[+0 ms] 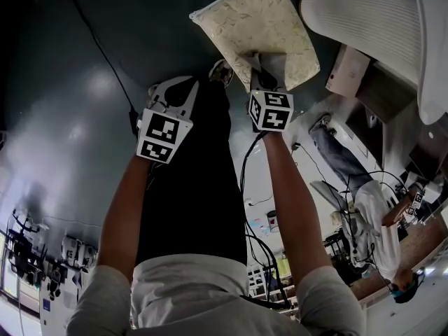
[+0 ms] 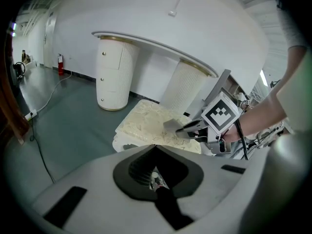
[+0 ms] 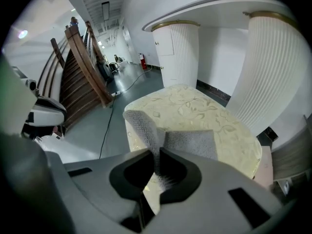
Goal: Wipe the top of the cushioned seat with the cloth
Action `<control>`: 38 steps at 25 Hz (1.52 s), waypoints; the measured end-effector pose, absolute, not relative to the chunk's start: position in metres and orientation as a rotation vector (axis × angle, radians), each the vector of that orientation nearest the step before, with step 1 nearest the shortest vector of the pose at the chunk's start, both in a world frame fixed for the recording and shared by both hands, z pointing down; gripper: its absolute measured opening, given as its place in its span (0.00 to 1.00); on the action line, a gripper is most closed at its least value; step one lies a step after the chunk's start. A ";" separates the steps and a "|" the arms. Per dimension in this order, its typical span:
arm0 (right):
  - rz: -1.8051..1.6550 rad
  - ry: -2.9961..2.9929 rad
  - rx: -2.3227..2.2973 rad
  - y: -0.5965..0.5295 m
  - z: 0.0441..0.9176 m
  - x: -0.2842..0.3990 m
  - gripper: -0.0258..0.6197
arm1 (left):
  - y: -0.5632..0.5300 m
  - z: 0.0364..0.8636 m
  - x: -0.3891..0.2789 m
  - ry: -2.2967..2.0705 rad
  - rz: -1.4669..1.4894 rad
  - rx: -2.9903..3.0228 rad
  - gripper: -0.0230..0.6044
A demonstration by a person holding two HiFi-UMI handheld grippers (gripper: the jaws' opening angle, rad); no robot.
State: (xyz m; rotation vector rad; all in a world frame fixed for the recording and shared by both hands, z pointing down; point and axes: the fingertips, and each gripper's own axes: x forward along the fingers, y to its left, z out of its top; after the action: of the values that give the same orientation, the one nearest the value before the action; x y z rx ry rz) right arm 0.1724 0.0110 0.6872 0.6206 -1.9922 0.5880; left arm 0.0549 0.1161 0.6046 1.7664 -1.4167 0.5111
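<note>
Pinches cloth [image 3: 191, 143] in right hand-held gripper [image 3: 157, 154], spread just ahead on seat [image 3: 195, 106] for wiping; holds left hand-held gripper [image 2: 155, 149] closed, empty, aside.

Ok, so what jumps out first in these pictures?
The cream floral cushioned seat stands on the dark floor at the head view's top. The right gripper is clamped on a grey cloth resting on it, while the left gripper hangs shut and empty alongside.

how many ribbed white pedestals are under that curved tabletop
2. The far pedestal stands beyond the cushioned seat, the near pedestal right beside it; others may be hidden.
</note>
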 end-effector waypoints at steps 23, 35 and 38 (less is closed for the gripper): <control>0.464 -1.999 0.362 0.093 0.681 0.099 0.08 | 0.177 0.594 0.011 -1.527 0.422 1.683 0.06; 0.538 -2.056 0.169 0.114 0.656 0.044 0.08 | 0.171 0.589 -0.016 -1.591 0.326 1.593 0.06; 0.554 -2.067 0.113 0.117 0.658 0.040 0.08 | 0.161 0.588 -0.023 -1.626 0.310 1.551 0.06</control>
State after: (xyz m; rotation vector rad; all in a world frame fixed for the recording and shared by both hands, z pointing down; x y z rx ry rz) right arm 0.0397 0.1170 0.6582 0.1133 -2.0669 0.5544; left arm -0.0226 0.1606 0.5884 1.5513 -1.6259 0.3097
